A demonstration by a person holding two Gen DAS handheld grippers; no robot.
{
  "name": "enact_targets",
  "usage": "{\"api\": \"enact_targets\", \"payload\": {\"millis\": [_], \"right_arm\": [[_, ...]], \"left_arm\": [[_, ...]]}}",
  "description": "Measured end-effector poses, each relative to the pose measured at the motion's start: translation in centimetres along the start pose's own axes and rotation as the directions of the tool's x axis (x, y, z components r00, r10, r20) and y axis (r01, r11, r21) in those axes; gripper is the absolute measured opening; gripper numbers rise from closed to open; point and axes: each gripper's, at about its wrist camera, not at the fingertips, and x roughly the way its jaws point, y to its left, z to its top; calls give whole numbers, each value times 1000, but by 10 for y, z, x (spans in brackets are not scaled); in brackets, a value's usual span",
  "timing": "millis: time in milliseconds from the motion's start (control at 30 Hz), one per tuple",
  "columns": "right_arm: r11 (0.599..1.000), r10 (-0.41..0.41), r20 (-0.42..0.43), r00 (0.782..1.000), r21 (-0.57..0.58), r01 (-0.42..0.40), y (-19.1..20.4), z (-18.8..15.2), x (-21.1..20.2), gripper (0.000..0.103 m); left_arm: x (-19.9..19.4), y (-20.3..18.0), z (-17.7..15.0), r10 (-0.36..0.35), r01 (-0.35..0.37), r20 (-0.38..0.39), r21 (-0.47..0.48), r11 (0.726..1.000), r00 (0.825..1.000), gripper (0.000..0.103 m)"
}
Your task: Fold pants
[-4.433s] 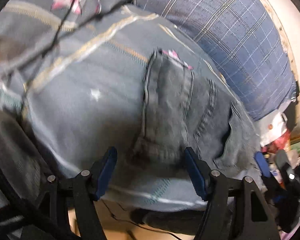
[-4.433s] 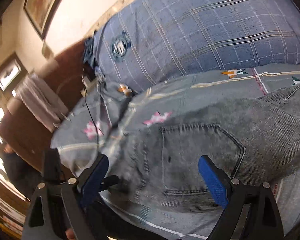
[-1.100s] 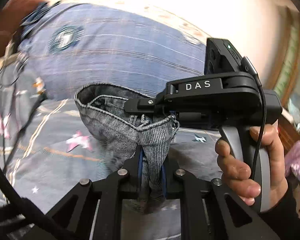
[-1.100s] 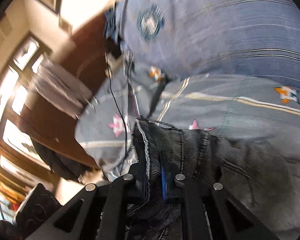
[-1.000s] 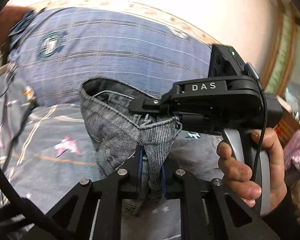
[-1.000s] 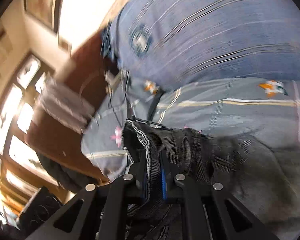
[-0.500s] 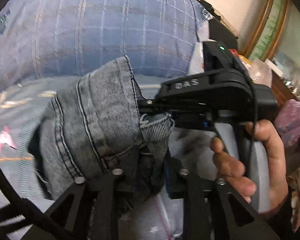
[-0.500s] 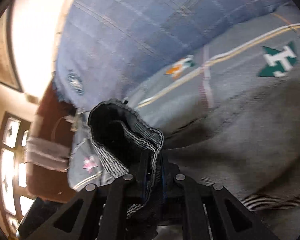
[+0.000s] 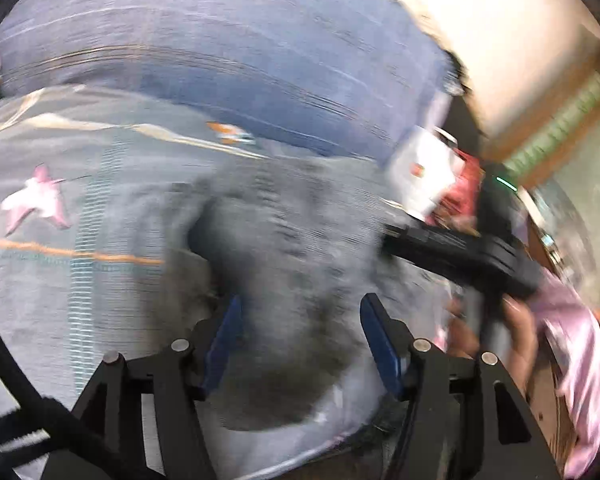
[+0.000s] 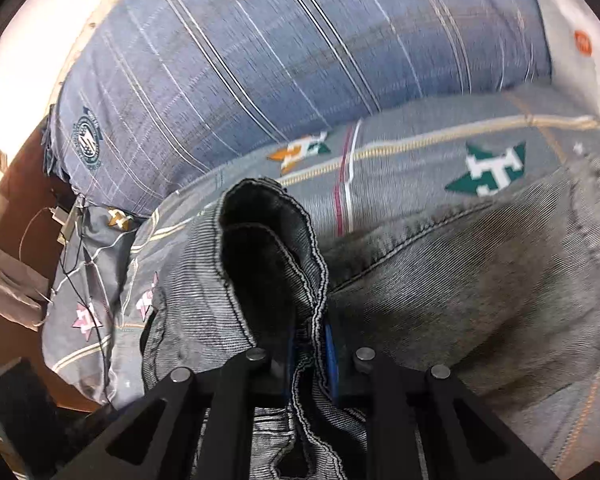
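The grey denim pants (image 9: 284,248) lie on the patterned grey bedspread (image 9: 60,240); the left wrist view is motion-blurred. My left gripper (image 9: 300,344) is open, its blue pads on either side of the denim, not pinching it. My right gripper (image 10: 308,344) is shut on a bunched edge of the pants (image 10: 268,256), which stands up as a dark open fold above the jaws. The rest of the pants (image 10: 480,280) spreads flat to the right. The right gripper's black body (image 9: 460,252) and the hand holding it show at right in the left wrist view.
A large blue plaid pillow (image 10: 300,60) lies behind the pants against the wall. A white bag (image 9: 424,168) and red items sit at the bed's right end. A thin black cable (image 10: 80,264) runs over the bedspread's left edge. Pink cloth (image 9: 580,340) is at far right.
My left gripper has opened and let go of the denim it was pinching half a second ago. My right gripper still holds its fold and has lowered it toward the bed.
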Motion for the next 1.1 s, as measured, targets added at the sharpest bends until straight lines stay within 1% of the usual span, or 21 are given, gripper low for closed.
{"api": "enact_targets", "payload": {"millis": [67,133,167,233,300,333,367,433,500,633,733,767,800,833,867,933,967,1000,1033,1067,1100], "right_arm": [[1000,10,39,999,-3,-10,3,-5,-13,17],[998,55,78,995,-15,-54,8,-11,-30,18],[998,56,98,994,-27,-53,10,-14,-37,19],[999,19,140,990,-50,-12,16,-15,-48,22],[999,45,146,988,-34,-41,13,-13,-48,34],[997,70,140,988,-21,-68,12,-12,-47,43],[993,120,128,985,-20,-118,13,-13,-45,59],[983,183,120,976,-38,-180,17,-17,-43,76],[980,197,96,976,-34,-194,20,-25,-36,77],[994,109,46,993,-14,-109,14,-40,-22,77],[988,156,14,988,7,-156,8,-42,-12,75],[984,179,7,984,11,-179,7,-41,-9,73],[981,194,1,981,18,-194,7,-41,-7,69],[979,201,-3,980,27,-201,6,-41,-6,61],[975,221,-1,975,33,-221,6,-42,-8,57],[975,221,35,975,26,-222,5,-42,-21,57],[972,234,53,971,19,-235,6,-42,-28,57],[962,271,56,961,19,-272,7,-44,-34,57],[954,298,42,954,20,-299,8,-45,-34,57],[953,302,17,953,20,-303,10,-49,-30,57],[958,285,-4,958,26,-285,10,-52,-25,57]], "left_arm": [[1,11,6,-8,7,-6,-50,999,1000,63],[6,14,10,4,-4,-6,-48,999,1000,63],[8,13,12,0,0,-5,-41,999,1000,63],[9,13,10,-30,30,-13,-27,999,999,63],[16,12,9,-52,52,-6,-19,998,999,63],[21,11,7,-58,58,-2,-19,998,998,63],[37,15,10,-58,58,-2,-27,998,998,63],[55,15,7,-67,67,-11,-55,996,998,64],[66,14,7,-63,62,-20,-70,996,998,64],[69,19,10,-98,96,-18,-97,991,995,64],[65,25,7,-134,131,-12,-128,983,991,64],[65,25,7,-137,134,-11,-133,982,991,64],[65,26,7,-138,135,-9,-138,981,990,64],[66,26,7,-139,136,-7,-141,981,990,64],[66,27,6,-140,138,-5,-142,980,990,64],[66,27,5,-141,139,-4,-141,980,990,64],[65,27,6,-140,138,-4,-140,980,990,64],[65,27,6,-140,138,-4,-140,981,990,64],[65,27,6,-138,137,-4,-139,981,990,64],[64,27,5,-138,136,-4,-139,981,990,64],[64,27,5,-136,134,-4,-138,981,991,64]]}}
